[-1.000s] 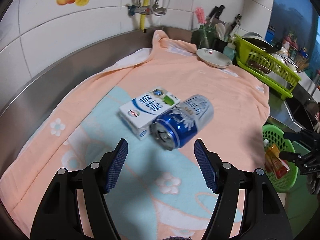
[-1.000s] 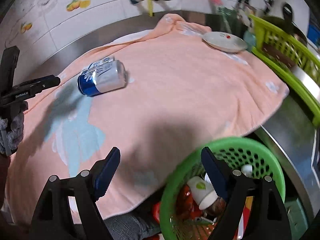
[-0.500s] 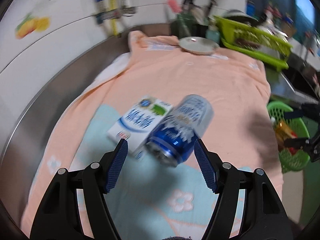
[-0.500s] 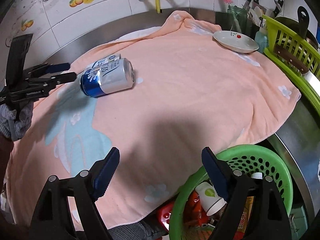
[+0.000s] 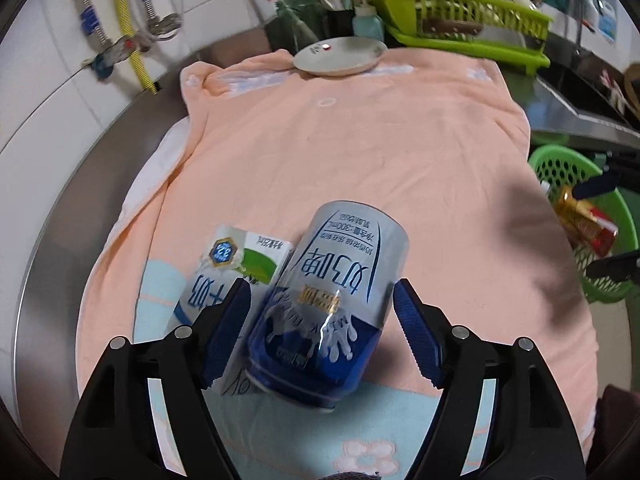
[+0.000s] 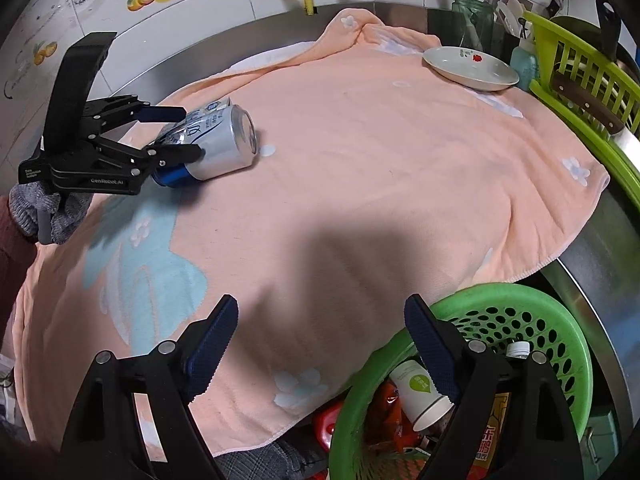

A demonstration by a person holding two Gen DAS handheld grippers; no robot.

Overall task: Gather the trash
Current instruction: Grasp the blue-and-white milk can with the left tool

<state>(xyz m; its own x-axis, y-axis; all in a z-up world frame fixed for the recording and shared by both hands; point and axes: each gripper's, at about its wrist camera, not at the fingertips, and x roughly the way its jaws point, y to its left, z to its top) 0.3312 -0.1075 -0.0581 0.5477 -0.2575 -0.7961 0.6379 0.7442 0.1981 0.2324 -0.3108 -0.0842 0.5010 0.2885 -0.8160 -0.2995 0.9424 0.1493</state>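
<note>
The black left gripper point(image 5: 322, 322), jaws opening, straddles a blue-and-silver aluminium drinks can point(image 5: 330, 300) lying on its side on a peach terry towel point(image 5: 360, 140), against a white milk carton point(image 5: 224, 280); its pads are not yet seen pressing the smooth metal. The pick-up is in hand: next comes a firm squeeze across the round body, then a carry to the perforated green plastic basket point(image 6: 520, 308), over which the empty right gripper point(image 6: 322, 350) hangs with jaws opening

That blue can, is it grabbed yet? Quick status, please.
Left gripper straddles the can, jaws opening, no grip yet. Right gripper empty, jaws opening, by the green basket. Milk carton crowds one finger.
</note>
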